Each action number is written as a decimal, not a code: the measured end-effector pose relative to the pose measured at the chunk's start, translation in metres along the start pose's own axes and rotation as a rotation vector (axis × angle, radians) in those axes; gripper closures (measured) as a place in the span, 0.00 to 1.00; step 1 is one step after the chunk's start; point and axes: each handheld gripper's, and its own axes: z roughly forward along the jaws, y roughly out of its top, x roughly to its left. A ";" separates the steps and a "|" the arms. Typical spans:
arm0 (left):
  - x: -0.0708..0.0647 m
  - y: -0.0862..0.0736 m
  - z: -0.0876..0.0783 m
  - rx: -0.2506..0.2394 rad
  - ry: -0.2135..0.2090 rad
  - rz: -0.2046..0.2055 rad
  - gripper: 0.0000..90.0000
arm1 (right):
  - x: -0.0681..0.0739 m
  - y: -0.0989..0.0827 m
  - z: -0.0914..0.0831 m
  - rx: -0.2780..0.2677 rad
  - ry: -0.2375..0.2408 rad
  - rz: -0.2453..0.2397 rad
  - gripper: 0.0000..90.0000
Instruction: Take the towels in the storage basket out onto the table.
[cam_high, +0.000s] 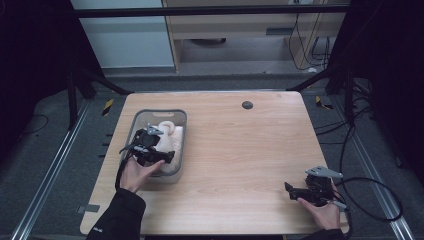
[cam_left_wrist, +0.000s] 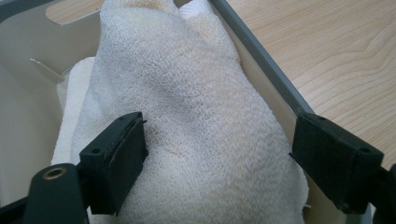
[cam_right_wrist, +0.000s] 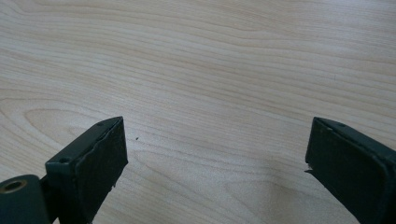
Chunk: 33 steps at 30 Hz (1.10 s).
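A grey bin at the counter's left holds a bundled white towel.

From above, the left claw sits over the bin's near end, and the right claw rests low on bare wood near the counter's right front corner. The left gripper view brings out the towel's looped weave heaped between the bin's pale walls, the jaws spread to either side of it, one against the cloth. The right gripper view shows the jaws spread wide over wood grain.
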 end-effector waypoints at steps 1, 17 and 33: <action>0.000 0.000 0.001 0.000 0.002 0.001 0.19 | 0.000 0.000 0.000 0.001 0.000 0.000 0.06; 0.002 -0.004 0.011 0.074 0.054 0.001 0.42 | 0.000 0.000 0.000 0.007 -0.004 -0.003 0.06; 0.002 -0.005 0.007 0.094 0.071 0.027 0.67 | 0.000 0.000 0.001 0.016 -0.001 -0.002 0.06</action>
